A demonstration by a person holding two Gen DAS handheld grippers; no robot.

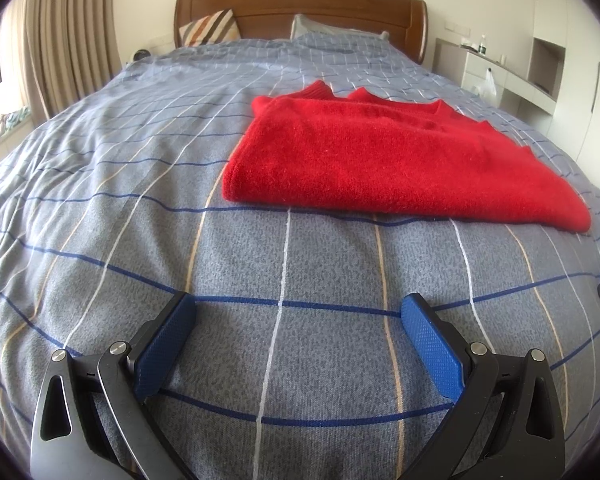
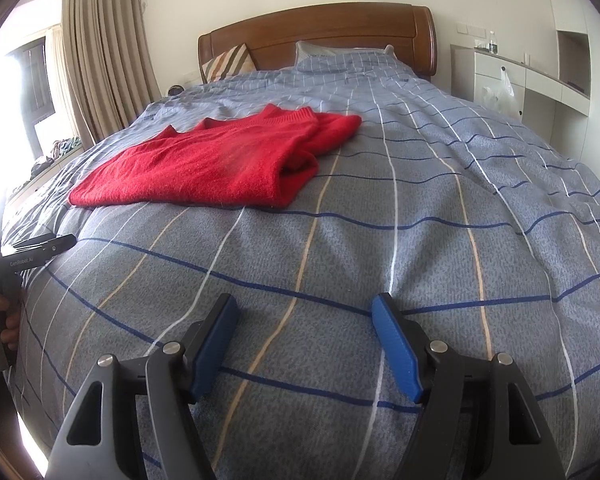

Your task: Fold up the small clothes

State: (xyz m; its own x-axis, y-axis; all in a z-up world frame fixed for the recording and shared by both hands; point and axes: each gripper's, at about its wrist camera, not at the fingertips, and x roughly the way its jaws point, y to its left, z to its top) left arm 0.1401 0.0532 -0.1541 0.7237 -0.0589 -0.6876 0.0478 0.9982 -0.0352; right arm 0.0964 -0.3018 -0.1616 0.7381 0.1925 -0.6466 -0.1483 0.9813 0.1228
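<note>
Both grippers hang low over the bed [image 1: 100, 208], and neither one has anything in it. The left gripper [image 1: 296, 320] stands wide open, its blue pads [image 1: 430, 344] spread well apart above the checked duvet. The right gripper [image 2: 304, 320] is spread just as wide, also empty, bare cover showing between its fingers.

And there is the red sweater [image 1: 380, 152], lying flat on the duvet, ahead of both grippers and well apart from them. From the left gripper it sits ahead and off to the right; from the right gripper, the same red sweater [image 2: 204, 164] sits ahead and off to the left. So it lies between the two lines of approach, neither gripper clearly the nearer.

It looks already doubled over: a rounded fold edge faces the grippers, while ribbed edges poke out on the far side, toward the wooden headboard [image 1: 300, 4]. Its long axis runs across the view, left to right, roughly square to the way the fingers point. At the right gripper's end, stacked layers show at the open edge.

Judging by that, the folding seems well along, with possibly one more fold across the long axis to come.
</note>
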